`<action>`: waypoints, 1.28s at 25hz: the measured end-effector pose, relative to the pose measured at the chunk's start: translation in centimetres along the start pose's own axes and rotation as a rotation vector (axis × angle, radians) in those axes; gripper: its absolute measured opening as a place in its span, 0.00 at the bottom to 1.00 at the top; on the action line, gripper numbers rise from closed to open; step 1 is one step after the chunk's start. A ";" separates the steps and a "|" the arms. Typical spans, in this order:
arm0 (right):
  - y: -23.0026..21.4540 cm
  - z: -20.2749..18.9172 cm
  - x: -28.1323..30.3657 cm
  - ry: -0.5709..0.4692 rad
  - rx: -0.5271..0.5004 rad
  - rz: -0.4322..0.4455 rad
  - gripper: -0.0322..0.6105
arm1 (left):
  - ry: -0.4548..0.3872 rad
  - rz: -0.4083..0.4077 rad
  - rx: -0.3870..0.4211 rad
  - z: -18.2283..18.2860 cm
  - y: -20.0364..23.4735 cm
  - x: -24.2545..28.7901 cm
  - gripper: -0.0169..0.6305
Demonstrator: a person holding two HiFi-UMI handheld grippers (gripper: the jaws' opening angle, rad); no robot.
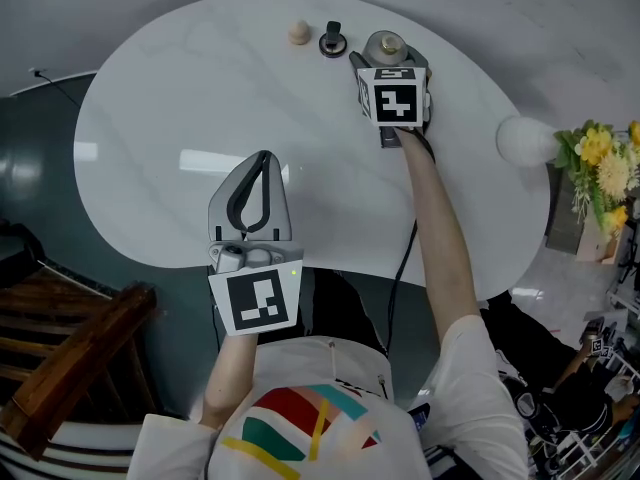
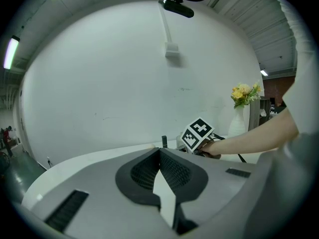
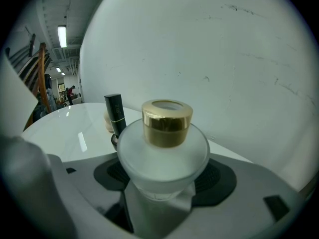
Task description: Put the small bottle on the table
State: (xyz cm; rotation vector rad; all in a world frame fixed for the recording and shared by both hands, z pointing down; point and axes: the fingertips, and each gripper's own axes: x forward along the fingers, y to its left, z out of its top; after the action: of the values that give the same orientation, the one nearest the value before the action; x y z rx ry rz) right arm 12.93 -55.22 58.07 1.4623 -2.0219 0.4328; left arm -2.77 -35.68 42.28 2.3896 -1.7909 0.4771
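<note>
Head view: the right tool (image 1: 383,58) reaches to the far side of the white desk (image 1: 170,118) and is clamped on the small bottle (image 1: 387,41). The bottle stands just right of the black tube (image 1: 333,37). A beige knob (image 1: 298,33) lies just left of that tube. The left tool (image 1: 262,164) hangs well nearer the person than the tube, pressed closed with nothing in it.

Left gripper view: its two jaws meet along their tips with no gap and nothing between them. The right tool's marker cube shows beyond, just right of the tube.

Right gripper view: the jaws press the frosted, rounded body of the bottle from both sides, below its gold cap. The tube stands just behind and to the left. Whether the bottle's base touches the desk cannot be told.

The bottle looks like thick frosted glass: probably stiff, rather heavy for its size, breakable, and likely to slip on its curved shoulder. The hold is best kept low on the widest part of the body, never on the cap, and it should go down gently and upright.
</note>
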 end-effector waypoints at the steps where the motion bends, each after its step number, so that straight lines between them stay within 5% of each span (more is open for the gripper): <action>1: 0.0 0.0 0.0 0.000 0.000 0.000 0.58 | -0.001 0.000 0.002 0.0 0.0 0.0 0.05; 18: -0.3 0.7 -1.1 -0.003 0.063 -0.014 0.58 | -0.067 0.069 0.013 2.3 2.1 -1.9 0.05; 32: -0.3 5.2 -8.4 -0.119 -0.024 -0.073 0.58 | -0.193 0.101 0.002 6.1 3.5 -4.8 0.05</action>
State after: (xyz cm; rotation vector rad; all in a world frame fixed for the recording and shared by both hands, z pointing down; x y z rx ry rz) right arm 13.57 -52.12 48.69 1.5748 -2.0502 0.2966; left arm -6.17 -34.01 34.67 2.4289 -1.9978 0.2645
